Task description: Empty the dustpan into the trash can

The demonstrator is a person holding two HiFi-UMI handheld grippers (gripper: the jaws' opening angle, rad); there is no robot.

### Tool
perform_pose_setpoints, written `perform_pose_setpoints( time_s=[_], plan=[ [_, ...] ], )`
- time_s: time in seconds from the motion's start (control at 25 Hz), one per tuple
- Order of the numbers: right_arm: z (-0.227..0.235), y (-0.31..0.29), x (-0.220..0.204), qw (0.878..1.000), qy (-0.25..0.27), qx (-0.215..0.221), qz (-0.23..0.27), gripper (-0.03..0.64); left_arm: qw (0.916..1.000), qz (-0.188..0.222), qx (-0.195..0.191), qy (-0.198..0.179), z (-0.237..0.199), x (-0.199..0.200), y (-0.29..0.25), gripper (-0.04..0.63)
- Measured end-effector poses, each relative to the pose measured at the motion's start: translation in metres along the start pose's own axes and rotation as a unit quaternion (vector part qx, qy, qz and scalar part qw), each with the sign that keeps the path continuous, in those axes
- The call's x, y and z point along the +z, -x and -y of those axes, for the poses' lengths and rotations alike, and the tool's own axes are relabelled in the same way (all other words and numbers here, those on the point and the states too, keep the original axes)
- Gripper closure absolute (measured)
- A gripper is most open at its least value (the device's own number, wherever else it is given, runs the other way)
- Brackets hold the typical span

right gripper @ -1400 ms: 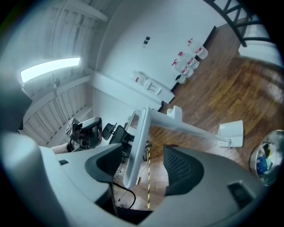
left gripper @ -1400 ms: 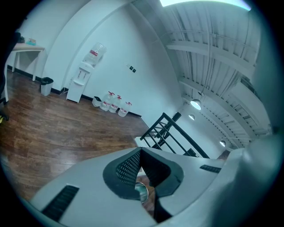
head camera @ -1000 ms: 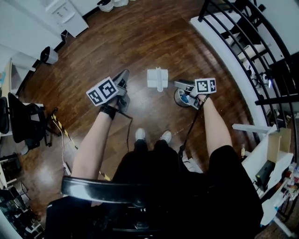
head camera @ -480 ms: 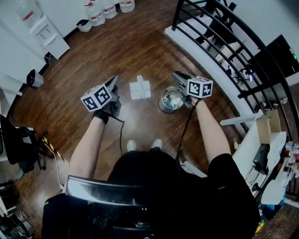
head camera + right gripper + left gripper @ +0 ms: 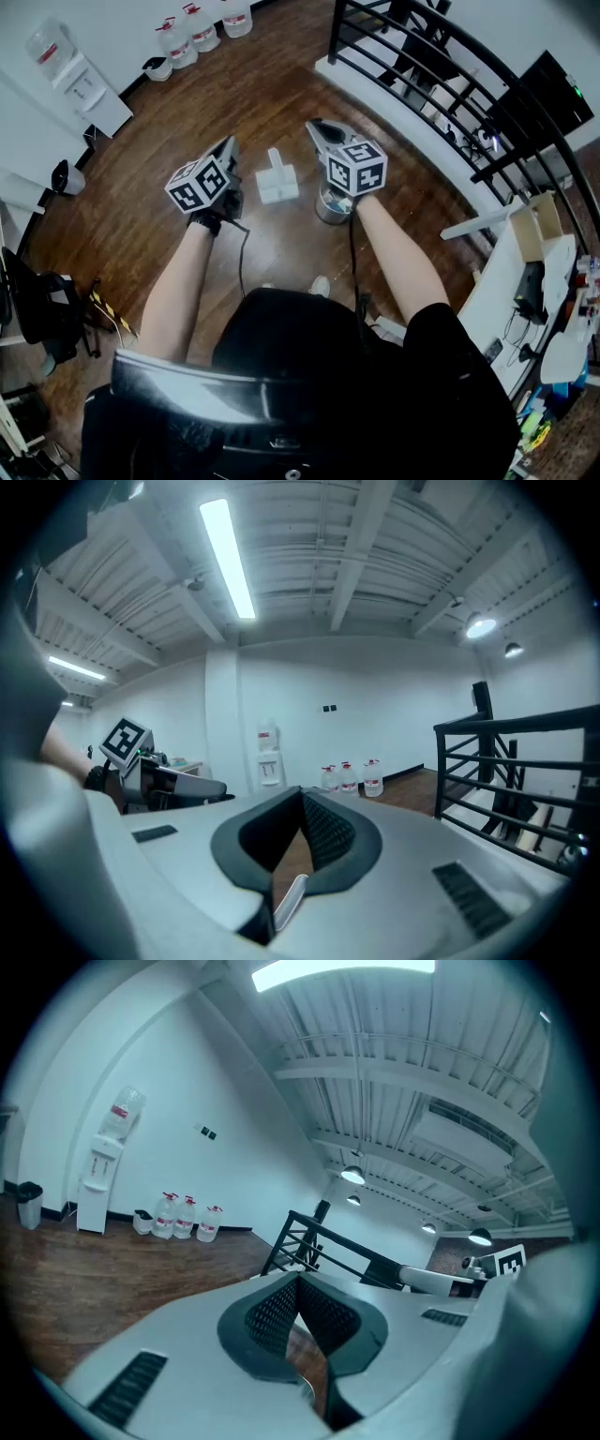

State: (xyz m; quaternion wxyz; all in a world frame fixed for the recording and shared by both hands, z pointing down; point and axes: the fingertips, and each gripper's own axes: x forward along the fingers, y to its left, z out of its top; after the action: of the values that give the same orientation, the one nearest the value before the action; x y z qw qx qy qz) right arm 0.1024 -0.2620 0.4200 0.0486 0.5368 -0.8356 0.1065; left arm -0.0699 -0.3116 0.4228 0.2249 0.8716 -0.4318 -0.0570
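Note:
The white dustpan (image 5: pixel 277 183) lies on the wood floor ahead of my feet. To its right stands the small metal trash can (image 5: pixel 327 210), partly hidden behind my right gripper (image 5: pixel 314 126). That gripper is raised over the can and pointing away from me. Its jaws are shut with nothing between them in the right gripper view (image 5: pixel 302 801). My left gripper (image 5: pixel 230 146) hovers left of the dustpan, apart from it. It is shut and empty too, pointing level across the room (image 5: pixel 298 1284).
Several water bottles (image 5: pixel 202 33) and a water dispenser (image 5: pixel 89 84) stand against the far wall. A black railing (image 5: pixel 422 66) on a white ledge runs along the right. A desk with a cardboard box (image 5: pixel 528 234) is at the right, an office chair (image 5: pixel 37 309) at the left.
Both grippers have risen. The right one came up from the trash can, rolled and shut its jaws. The dustpan stayed on the floor.

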Motion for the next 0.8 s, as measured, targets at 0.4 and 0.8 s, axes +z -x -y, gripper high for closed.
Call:
perform_pose_setpoints(
  time_s=[0.4, 0.8],
  plan=[
    [-0.022, -0.004, -0.006, 1.0, 0.007, -0.003, -0.021, 0.611, 0.9988, -0.014, 0.0, -0.047, 0.025, -0.009, -0.002, 0.595],
    [-0.027, 0.001, -0.022, 0.999, 0.004, 0.0, -0.042, 0.611, 0.9983, -0.031, 0.0, -0.05, 0.03, -0.019, -0.001, 0.594]
  ],
)
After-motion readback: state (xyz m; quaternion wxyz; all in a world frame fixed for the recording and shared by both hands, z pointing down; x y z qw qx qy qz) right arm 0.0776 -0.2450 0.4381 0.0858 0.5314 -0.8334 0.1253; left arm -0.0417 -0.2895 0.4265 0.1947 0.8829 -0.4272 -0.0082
